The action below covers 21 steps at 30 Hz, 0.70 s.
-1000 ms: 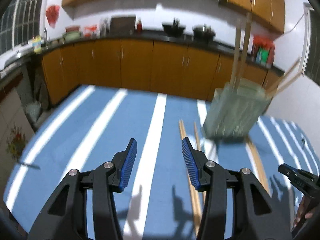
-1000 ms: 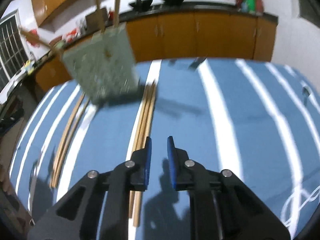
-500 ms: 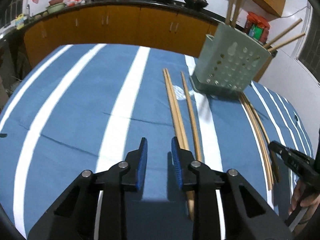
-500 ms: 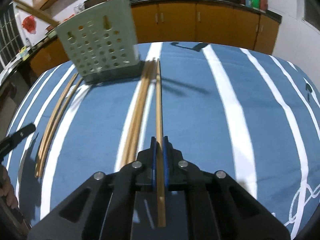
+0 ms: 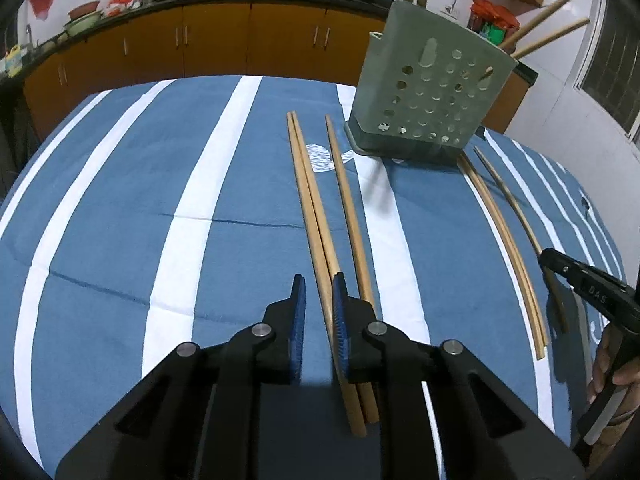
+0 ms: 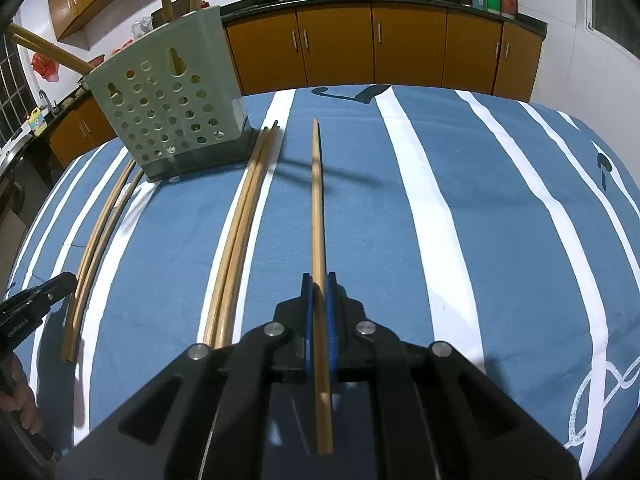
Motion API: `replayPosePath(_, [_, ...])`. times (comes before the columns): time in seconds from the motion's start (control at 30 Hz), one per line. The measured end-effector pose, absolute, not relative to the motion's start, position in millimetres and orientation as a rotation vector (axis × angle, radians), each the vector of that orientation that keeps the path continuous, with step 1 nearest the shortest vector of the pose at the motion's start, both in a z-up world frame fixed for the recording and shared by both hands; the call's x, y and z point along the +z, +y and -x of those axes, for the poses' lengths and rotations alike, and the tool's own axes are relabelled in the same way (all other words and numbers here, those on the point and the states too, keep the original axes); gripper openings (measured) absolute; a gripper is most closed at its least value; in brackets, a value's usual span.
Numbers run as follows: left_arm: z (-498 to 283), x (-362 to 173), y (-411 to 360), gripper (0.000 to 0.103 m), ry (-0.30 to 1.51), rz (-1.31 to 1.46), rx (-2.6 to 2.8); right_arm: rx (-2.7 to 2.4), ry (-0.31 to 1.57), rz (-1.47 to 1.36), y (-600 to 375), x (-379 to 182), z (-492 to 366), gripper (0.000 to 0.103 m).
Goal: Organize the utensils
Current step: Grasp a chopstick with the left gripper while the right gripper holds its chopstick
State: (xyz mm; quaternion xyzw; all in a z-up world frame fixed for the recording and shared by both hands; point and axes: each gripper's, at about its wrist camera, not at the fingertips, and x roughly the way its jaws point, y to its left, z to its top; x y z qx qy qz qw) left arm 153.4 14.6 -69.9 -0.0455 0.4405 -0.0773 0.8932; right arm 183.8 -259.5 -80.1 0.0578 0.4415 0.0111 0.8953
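A grey-green perforated utensil holder (image 5: 432, 92) (image 6: 168, 100) stands on the blue striped cloth with several chopsticks upright in it. In the left wrist view, a pair of wooden chopsticks (image 5: 308, 184) and a single one (image 5: 348, 208) lie ahead. My left gripper (image 5: 319, 284) is down at the pair's near end, its jaws closing. One stick lies between them against the right pad, with a gap at the left pad. My right gripper (image 6: 316, 280) is shut on one chopstick (image 6: 318, 200), which points at the far table edge and casts a shadow.
Two more chopsticks (image 6: 240, 232) lie just left of the held one, and another group (image 6: 100, 232) lies past the holder's left side. The cloth-covered table (image 6: 500, 220) ends at orange kitchen cabinets (image 6: 400, 48). A hand (image 5: 608, 372) grips the right tool's handle.
My left gripper has dropped to the table and its jaws have narrowed around a chopstick. My right gripper has shut on a chopstick and drawn it right, away from the pair.
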Motion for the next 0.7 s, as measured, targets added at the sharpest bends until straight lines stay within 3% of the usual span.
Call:
replayPosePath(0.3, [-162,-72,11,0.008,0.914,0.060,-0.115,0.023,0.932,-0.131,-260,-82,-184,0.012])
replayPosePath(0.7, [-175,-72,56,0.008,0.901,0.092,-0.003,-0.001,0.896,-0.089,-253,-82,-190,0.008])
